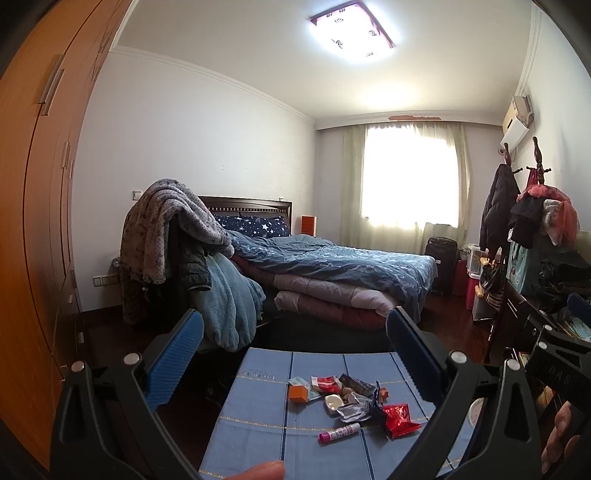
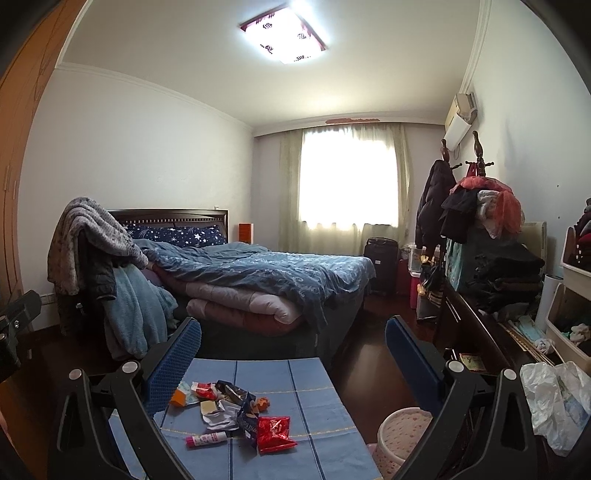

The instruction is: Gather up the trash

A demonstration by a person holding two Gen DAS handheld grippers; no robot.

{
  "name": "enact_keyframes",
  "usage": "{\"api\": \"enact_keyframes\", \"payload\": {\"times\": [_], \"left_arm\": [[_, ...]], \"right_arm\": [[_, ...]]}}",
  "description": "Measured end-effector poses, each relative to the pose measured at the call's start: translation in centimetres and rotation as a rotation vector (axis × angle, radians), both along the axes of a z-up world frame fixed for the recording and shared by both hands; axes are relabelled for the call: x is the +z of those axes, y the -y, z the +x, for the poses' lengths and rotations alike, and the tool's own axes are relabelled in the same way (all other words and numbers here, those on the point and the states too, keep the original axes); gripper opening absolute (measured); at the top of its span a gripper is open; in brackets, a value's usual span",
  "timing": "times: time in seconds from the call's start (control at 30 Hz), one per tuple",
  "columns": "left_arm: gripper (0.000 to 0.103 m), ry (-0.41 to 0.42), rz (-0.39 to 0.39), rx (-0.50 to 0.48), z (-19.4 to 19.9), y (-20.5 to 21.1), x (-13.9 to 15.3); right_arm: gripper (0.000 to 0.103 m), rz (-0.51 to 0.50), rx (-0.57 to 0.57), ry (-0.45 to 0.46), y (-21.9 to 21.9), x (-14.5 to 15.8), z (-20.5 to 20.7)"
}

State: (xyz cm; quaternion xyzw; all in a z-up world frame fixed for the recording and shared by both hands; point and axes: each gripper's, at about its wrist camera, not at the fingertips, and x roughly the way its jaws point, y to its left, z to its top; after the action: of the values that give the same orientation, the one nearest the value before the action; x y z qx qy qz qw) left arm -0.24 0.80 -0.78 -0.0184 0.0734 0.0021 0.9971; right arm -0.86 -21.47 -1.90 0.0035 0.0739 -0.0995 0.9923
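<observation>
Behind our blue-clothed counter (image 2: pixel 314 402) sits the unmade bed (image 2: pixel 258 280). We judge nothing collected yet: the pink bin (image 2: pixel 399 435) waits beside, the wrappers (image 2: pixel 236 410) lie heaped on top, and both our left hand-held gripper (image 1: pixel 295 354) and right hand-held gripper (image 2: pixel 293 354) gape apart, empty.

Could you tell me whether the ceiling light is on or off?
On: the ceiling light glows bright white, washing out its panel in both views.
</observation>
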Motion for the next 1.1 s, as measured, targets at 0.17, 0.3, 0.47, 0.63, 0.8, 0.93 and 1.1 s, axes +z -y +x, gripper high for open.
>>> {"api": "enact_keyframes", "payload": {"times": [0.17, 0.3, 0.47, 0.63, 0.8, 0.93, 1.1], "left_arm": [[0.1, 0.001, -0.002, 0.001, -0.02, 0.01, 0.02], [0.1, 0.002, -0.005, 0.001, -0.26, -0.23, 0.3], [0.1, 0.002, -0.006, 0.001, -0.32, -0.22, 0.38], [0.1, 0.002, -0.007, 0.001, -0.36, -0.25, 0.45], [0.1, -0.001, -0.005, -0.002, -0.39, -0.14, 0.51], [0.1, -0.002, -0.004, -0.002, -0.47, -0.06, 0.49], [0.1, -0.011, -0.006, 0.0, -0.13, -0.08, 0.4]], "right_arm": [[0.099, -0.001, 0.0, 0.001, 0.03, -0.03, -0.02], [0.099, -0.007, 0.001, -0.002, -0.06, 0.04, -0.01], [0.099, -0.006, 0.002, -0.003, -0.12, -0.15, -0.05], [0.099, -0.01, 0.006, -0.008, -0.15, -0.26, -0.22], [0.099, -0.012, 0.007, -0.011, -0.19, -0.32, -0.26], [0.099, -0.006, 0.01, -0.013, -0.34, -0.47, -0.16], [0.099, -0.007, 0.012, -0.017, -0.44, -0.47, -0.03]]}}
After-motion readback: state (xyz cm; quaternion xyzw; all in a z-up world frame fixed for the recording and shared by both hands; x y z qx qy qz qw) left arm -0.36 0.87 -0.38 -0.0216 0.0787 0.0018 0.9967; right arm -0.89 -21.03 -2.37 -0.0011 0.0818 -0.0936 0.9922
